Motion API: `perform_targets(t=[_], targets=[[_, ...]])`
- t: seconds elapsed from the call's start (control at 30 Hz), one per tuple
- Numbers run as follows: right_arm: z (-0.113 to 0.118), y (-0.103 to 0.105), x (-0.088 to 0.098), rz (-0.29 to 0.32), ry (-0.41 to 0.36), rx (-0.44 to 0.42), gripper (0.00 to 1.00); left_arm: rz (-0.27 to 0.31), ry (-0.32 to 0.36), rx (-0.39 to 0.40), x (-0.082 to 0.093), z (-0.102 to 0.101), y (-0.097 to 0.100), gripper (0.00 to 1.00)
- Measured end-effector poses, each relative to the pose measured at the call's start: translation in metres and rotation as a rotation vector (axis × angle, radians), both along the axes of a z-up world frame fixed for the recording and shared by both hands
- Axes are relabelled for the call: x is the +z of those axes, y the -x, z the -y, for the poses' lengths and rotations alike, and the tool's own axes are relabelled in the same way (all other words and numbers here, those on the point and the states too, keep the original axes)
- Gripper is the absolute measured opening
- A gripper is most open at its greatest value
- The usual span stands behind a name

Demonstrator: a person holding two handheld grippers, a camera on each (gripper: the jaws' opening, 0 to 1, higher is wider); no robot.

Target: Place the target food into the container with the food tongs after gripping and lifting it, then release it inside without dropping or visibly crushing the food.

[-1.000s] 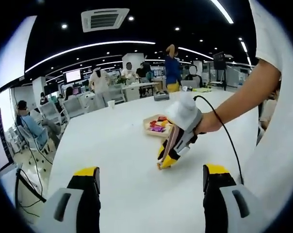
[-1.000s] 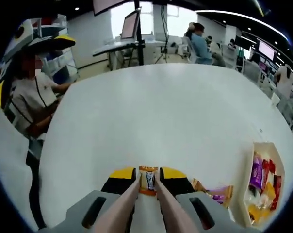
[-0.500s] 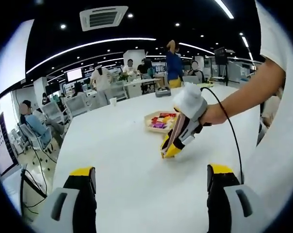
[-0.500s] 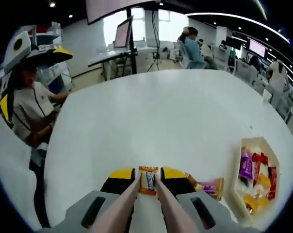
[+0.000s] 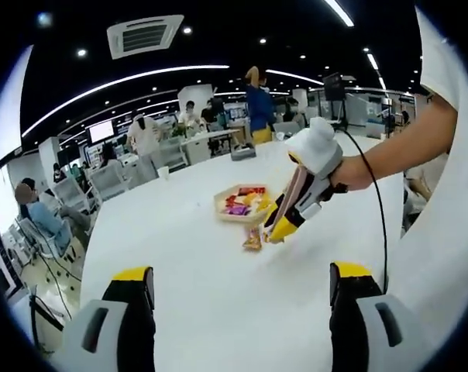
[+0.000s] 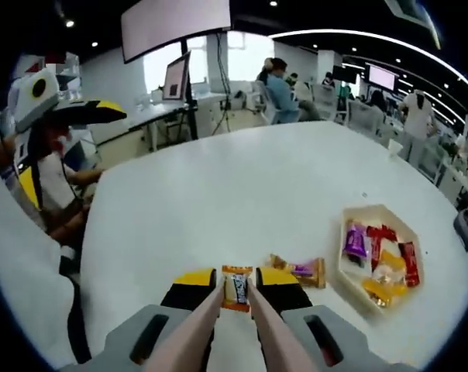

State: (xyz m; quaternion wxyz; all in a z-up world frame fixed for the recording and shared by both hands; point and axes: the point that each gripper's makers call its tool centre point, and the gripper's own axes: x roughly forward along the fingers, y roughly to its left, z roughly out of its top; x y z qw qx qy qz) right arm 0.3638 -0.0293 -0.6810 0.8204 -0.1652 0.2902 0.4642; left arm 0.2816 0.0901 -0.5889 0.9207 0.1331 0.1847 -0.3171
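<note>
The orange-wrapped candy (image 6: pixel 236 287) sits pinched in the tongs (image 6: pixel 235 306) clamped by the right gripper (image 6: pixel 235 288), lifted above the white table (image 6: pixel 218 201). The container (image 6: pixel 377 263) lies well off to the side (another candy (image 6: pixel 300 270) lies between). A slack squeeze could drop it; a hard one could crush it. Open tabletop all round; the left gripper (image 5: pixel 242 298) hangs spread, empty.

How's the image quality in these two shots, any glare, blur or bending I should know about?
Left gripper view: strong fisheye bending, bright ceiling light strips, and the white table looks washed out. Right gripper view: the snack packet between the tongs is soft, the tray sharper, a bright screen glares at top.
</note>
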Motion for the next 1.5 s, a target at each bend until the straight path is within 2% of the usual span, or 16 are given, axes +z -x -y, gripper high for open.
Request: perform_targets(t=[0.07,0.3,0.6,0.8,1.07,1.5], targets=[[0.005,0.003,0.001,-0.015,-0.008,-0.015,0.18,0.004,0.0,-0.012,0.001,0.002,-0.001,0.94],[0.029,0.004,0.01,0.0,-0.031,-0.085,0.19,0.007,-0.009,-0.033,0.001,0.003,-0.002,0.94],[0.068,0.009,0.028,0.025,-0.063,-0.199,0.19,-0.01,-0.031,-0.065,-0.006,0.008,-0.002,0.92],[0.085,0.017,0.042,0.044,-0.096,-0.265,0.19,-0.01,-0.041,-0.086,-0.006,0.015,-0.004,0.91],[0.11,0.022,0.045,0.053,-0.11,-0.321,0.19,-0.011,-0.046,-0.11,-0.005,0.022,-0.003,0.9],[0.135,0.038,0.055,0.067,-0.12,-0.395,0.19,-0.028,-0.058,-0.165,-0.011,0.037,-0.002,0.88]])
